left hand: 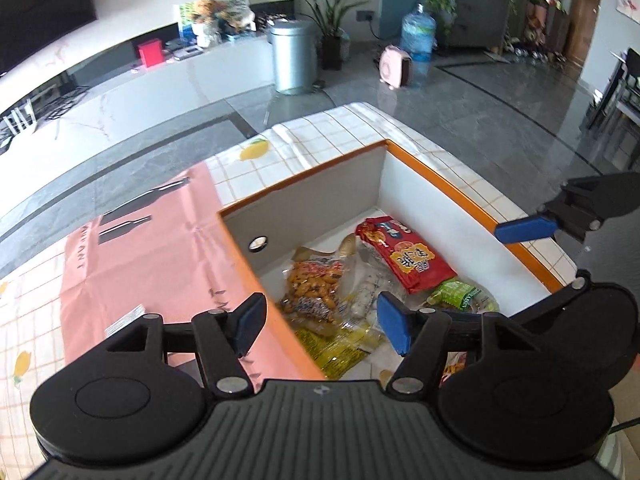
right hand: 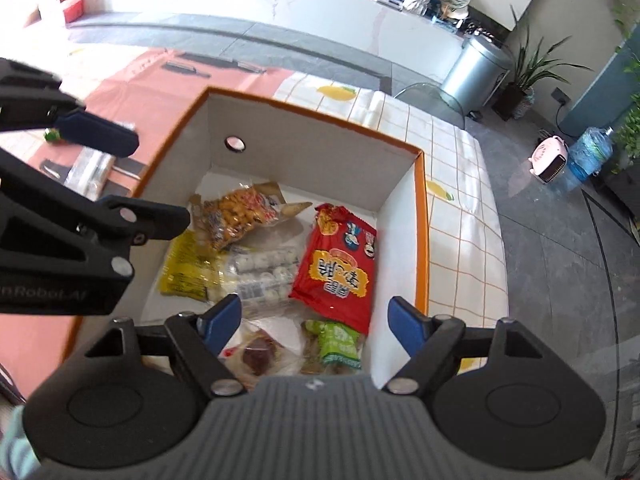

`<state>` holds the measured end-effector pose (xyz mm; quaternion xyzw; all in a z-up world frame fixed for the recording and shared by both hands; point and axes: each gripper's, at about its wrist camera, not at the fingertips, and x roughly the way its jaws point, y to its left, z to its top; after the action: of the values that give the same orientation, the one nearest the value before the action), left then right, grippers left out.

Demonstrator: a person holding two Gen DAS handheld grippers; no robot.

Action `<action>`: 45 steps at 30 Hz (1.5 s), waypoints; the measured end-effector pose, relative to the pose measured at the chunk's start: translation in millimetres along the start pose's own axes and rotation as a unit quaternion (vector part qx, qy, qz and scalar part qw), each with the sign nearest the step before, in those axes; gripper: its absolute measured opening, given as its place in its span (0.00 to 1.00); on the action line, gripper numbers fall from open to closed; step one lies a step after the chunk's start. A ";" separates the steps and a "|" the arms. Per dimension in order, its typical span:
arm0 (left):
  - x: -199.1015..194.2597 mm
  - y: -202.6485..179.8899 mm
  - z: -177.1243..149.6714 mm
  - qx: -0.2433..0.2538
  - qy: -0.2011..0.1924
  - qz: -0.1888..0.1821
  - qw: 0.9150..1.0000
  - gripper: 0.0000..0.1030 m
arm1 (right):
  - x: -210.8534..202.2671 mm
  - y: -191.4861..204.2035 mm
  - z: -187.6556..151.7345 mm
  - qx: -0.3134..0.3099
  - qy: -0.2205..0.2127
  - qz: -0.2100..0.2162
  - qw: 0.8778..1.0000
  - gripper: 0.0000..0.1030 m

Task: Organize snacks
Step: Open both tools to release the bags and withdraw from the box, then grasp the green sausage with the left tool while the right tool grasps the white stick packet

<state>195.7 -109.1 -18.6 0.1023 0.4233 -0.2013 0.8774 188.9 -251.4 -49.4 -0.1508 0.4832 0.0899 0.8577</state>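
So the snacks are all found inside an orange-rimmed cardboard box [right hand: 420,216] with white inner walls, set on a checked tablecloth [right hand: 460,184] printed with lemons. Plenty of bare floor is left along the box's far wall and right side, while the near-left half is crowded. A round hole [right hand: 235,143] is punched in the far wall.

The left gripper [left hand: 320,322] is held above the box's left rim, tilted steeply down, jaws spread apart with nothing between them. The right gripper [right hand: 316,322] is hung over the near end of the box — also pitched down, jaws wide and empty.

Inside: a glossy red packet [right hand: 340,272] lies flat toward the right, a clear crinkly bag of orange-brown nuts [right hand: 236,216] is at the far left, a yellow packet [right hand: 184,268] is beside the left wall, a clear pack of white rounds [right hand: 264,276] is in between, and a small green packet [right hand: 340,344] is near the front. A pink plastic sheet [left hand: 152,248] is spread left of the box.
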 end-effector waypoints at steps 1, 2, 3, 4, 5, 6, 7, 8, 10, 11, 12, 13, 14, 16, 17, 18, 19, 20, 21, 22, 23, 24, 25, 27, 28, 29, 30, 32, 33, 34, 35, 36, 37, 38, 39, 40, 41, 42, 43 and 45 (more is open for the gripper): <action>-6.3 3.4 -3.8 -0.006 -0.005 0.006 1.000 0.72 | -6.1 4.8 -2.2 0.006 -0.006 0.004 1.000 0.75; -13.1 6.7 -8.5 -0.012 -0.010 0.012 1.000 0.72 | -11.6 8.3 -2.3 0.012 -0.013 0.008 1.000 0.75; -19.3 10.9 -12.8 -0.020 -0.014 0.019 1.000 0.73 | -17.3 13.1 -3.9 0.018 -0.021 0.010 1.000 0.75; -25.3 15.8 -17.3 -0.030 -0.018 0.025 0.999 0.73 | -23.6 19.7 -4.9 0.026 -0.030 0.014 0.999 0.75; -30.3 20.8 -21.5 -0.040 -0.020 0.030 0.999 0.73 | -28.9 24.6 -5.0 0.032 -0.037 0.017 0.999 0.75; -35.5 26.8 -26.1 -0.053 -0.022 0.035 0.998 0.73 | -32.7 30.2 -5.1 0.038 -0.044 0.019 0.998 0.75; -40.2 32.6 -30.2 -0.065 -0.024 0.040 0.997 0.73 | -37.1 36.1 -5.9 0.043 -0.052 0.018 0.998 0.75; -44.9 38.6 -34.6 -0.077 -0.027 0.045 0.996 0.73 | -40.6 42.0 -6.6 0.048 -0.060 0.016 0.997 0.75; -54.2 50.8 -44.8 -0.100 -0.034 0.055 0.993 0.73 | -45.6 55.3 -7.7 0.060 -0.077 0.017 0.995 0.75; -57.8 56.5 -49.5 -0.109 -0.038 0.061 0.992 0.73 | -47.7 61.6 -8.0 0.065 -0.085 0.020 0.994 0.75; -61.7 63.6 -55.0 -0.117 -0.043 0.067 0.990 0.73 | -51.0 68.4 -8.5 0.071 -0.094 0.025 0.993 0.75; -65.3 69.1 -59.9 -0.123 -0.048 0.074 0.989 0.73 | -54.3 76.8 -9.9 0.075 -0.105 0.031 0.991 0.75; -67.6 73.9 -64.5 -0.127 -0.053 0.080 0.987 0.73 | -57.2 84.6 -10.7 0.080 -0.115 0.036 0.989 0.75; -72.1 85.1 -75.2 -0.135 -0.057 0.089 0.985 0.73 | -62.2 100.1 -12.0 0.086 -0.137 0.040 0.986 0.75; -73.1 90.4 -79.6 -0.138 -0.057 0.090 0.985 0.73 | -65.1 110.2 -12.6 0.085 -0.150 0.044 0.984 0.75; -73.9 95.7 -84.0 -0.140 -0.057 0.092 0.984 0.73 | -66.2 118.0 -12.8 0.083 -0.159 0.048 0.983 0.75; -76.2 101.2 -90.0 -0.143 -0.058 0.095 0.983 0.73 | -66.3 125.8 -13.1 0.083 -0.164 0.051 0.982 0.75; -76.5 106.4 -93.3 -0.146 -0.058 0.098 0.983 0.73 | -65.1 133.1 -13.4 0.082 -0.167 0.054 0.981 0.75; -78.9 112.4 -98.7 -0.147 -0.059 0.099 0.982 0.73 | -62.5 139.6 -13.7 0.081 -0.168 0.058 0.981 0.75; -79.5 117.4 -101.8 -0.149 -0.060 0.098 0.982 0.73 | -59.6 145.7 -13.7 0.082 -0.167 0.062 0.981 0.75; -79.8 122.6 -104.5 -0.152 -0.062 0.097 0.982 0.73 | -55.6 151.1 -13.6 0.084 -0.162 0.066 0.981 0.75; -80.0 128.3 -107.7 -0.156 -0.063 0.094 0.981 0.73 | -50.8 156.2 -13.6 0.086 -0.157 0.071 0.981 0.75; -79.6 133.3 -110.1 -0.160 -0.062 0.092 0.981 0.73 | -46.6 160.4 -13.2 0.089 -0.153 0.075 0.981 0.75; -77.1 142.1 -112.8 -0.167 -0.060 0.088 0.980 0.73 | -36.5 168.2 -11.9 0.096 -0.141 0.081 0.982 0.75; -74.5 147.1 -114.8 -0.169 -0.058 0.085 0.980 0.73 | -31.9 171.7 -11.2 0.099 -0.137 0.083 0.982 0.75; -72.5 151.1 -116.2 -0.171 -0.057 0.083 0.980 0.73 | -27.1 174.8 -9.9 0.101 -0.132 0.084 0.982 0.75; -70.2 154.9 -118.5 -0.173 -0.057 0.081 0.980 0.73 | -22.8 177.7 -7.9 0.102 -0.128 0.084 0.983 0.75; -64.6 161.9 -121.2 -0.175 -0.055 0.078 0.980 0.73 | -14.3 183.8 -4.0 0.102 -0.122 0.084 0.984 0.75; -62.7 165.3 -123.0 -0.176 -0.054 0.077 0.980 0.73 | -10.1 186.6 -2.3 0.101 -0.119 0.084 0.984 0.75; -59.8 169.0 -124.5 -0.177 -0.052 0.075 0.980 0.73 | -6.1 189.2 -0.3 0.100 -0.117 0.083 0.985 0.75; -56.7 172.5 -125.9 -0.179 -0.051 0.073 0.980 0.73 | -1.0 192.4 1.8 0.099 -0.113 0.083 0.985 0.75; -52.6 177.0 -127.9 -0.183 -0.049 0.072 0.979 0.73 | 3.7 194.9 3.6 0.098 -0.110 0.082 0.986 0.75; -49.1 180.6 -129.9 -0.186 -0.047 0.072 0.979 0.73 | 8.2 197.0 5.2 0.098 -0.107 0.083 0.986 0.75; -45.6 184.1 -131.9 -0.189 -0.046 0.071 0.978 0.73 | 13.4 199.2 6.9 0.098 -0.104 0.084 0.986 0.75; -41.7 188.1 -134.0 -0.193 -0.043 0.070 0.978 0.73 | 18.5 201.2 8.7 0.098 -0.100 0.084 0.987 0.75; -38.2 191.8 -135.2 -0.196 -0.040 0.070 0.977 0.73 | 23.5 203.2 10.3 0.097 -0.097 0.084 0.987 0.75; -35.2 194.9 -136.4 -0.198 -0.037 0.070 0.977 0.73 | 28.3 204.8 12.0 0.096 -0.093 0.084 0.987 0.75; -31.9 198.4 -137.0 -0.201 -0.036 0.069 0.977 0.73 | 33.4 206.0 14.0 0.094 -0.090 0.082 0.988 0.75; -28.9 201.7 -137.4 -0.203 -0.033 0.069 0.976 0.73 | 38.4 207.4 16.4 0.093 -0.086 0.080 0.989 0.75; -23.5 207.1 -136.3 -0.205 -0.029 0.070 0.976 0.73 | 47.8 209.3 21.8 0.092 -0.082 0.079 0.989 0.75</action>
<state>177.9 130.8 -82.9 -0.0560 0.4213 -0.0514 0.9037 168.3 -47.0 -115.7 -0.0242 0.4281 0.1245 0.8948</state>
